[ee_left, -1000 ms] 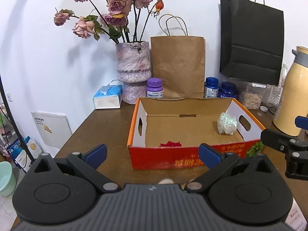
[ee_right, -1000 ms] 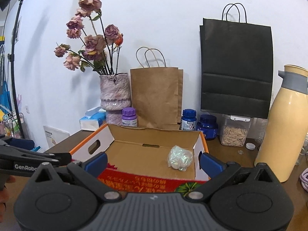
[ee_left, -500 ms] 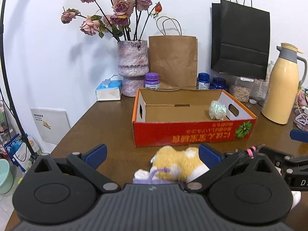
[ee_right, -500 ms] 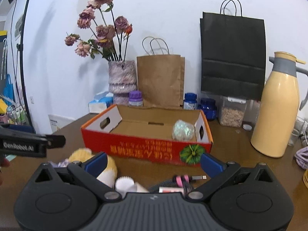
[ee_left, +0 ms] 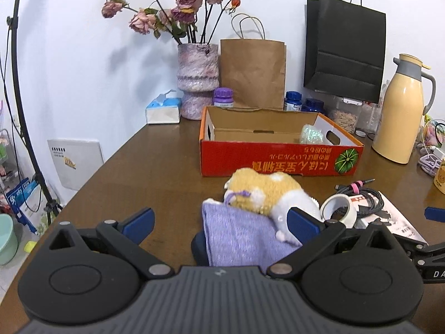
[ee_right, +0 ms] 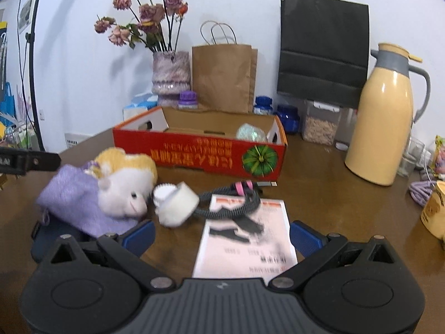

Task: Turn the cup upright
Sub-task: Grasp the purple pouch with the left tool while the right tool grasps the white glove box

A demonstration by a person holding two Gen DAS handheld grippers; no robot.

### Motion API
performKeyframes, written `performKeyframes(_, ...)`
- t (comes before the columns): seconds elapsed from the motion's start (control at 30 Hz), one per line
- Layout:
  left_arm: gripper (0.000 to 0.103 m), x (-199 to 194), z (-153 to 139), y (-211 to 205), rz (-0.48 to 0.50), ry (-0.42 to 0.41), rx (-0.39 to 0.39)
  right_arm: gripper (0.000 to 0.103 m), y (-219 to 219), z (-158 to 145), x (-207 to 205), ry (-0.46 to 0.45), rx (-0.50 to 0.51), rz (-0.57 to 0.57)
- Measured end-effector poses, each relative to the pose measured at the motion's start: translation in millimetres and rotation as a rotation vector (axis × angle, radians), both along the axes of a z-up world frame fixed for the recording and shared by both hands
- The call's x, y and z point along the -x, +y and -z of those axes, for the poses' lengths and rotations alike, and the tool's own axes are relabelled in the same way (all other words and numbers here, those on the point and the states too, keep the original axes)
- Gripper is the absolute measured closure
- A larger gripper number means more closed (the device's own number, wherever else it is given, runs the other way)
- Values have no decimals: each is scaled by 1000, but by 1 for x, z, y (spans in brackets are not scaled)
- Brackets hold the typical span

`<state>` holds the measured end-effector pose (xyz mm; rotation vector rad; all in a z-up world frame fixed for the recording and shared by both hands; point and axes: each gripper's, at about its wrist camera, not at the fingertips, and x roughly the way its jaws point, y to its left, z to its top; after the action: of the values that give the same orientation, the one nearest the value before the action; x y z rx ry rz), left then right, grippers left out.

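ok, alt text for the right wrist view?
Open right tool hangs over a white leaflet on a brown table; a white cup lies on its side beside a plush toy, red box behind.

Yellow cup cut off by right edge in right wrist view, only a sliver in left. Printing on paper sheet blurred, unreadable. Dark item under purple cloth mostly hidden, kind unclear. Bottle labels behind red box too small to read
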<state>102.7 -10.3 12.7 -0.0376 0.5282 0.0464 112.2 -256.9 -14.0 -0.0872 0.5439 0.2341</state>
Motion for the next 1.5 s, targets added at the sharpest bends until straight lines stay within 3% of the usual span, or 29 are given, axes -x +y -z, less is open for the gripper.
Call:
performKeyframes(0.3,0,4,5,1,-14,18,-4,0,-7,13,-8,45,28,12)
performKeyframes(0.63,0,0,10,-1,-11,40,-5,0,-2,32,-70,203,80,35)
performKeyframes(0.73,0,-1,11,-2,-8,43,-6,0,-9,41,-80,241,7,30)
performKeyframes(0.93,0,-5,12,-9,-2,54,-5,0,-13,47,-76,196,-12,43)
performKeyframes(1.0,0,-5,13,-12,1,56,-6,7,-14,47,-73,175,-20,32)
performKeyframes(1.17,0,-4,14,-18,4,59,-11,7,-19,44,-64,152,-47,47)
performKeyframes(1.5,0,-2,20,-21,2,93,-2,7,-22,28,-35,-54,-13,123)
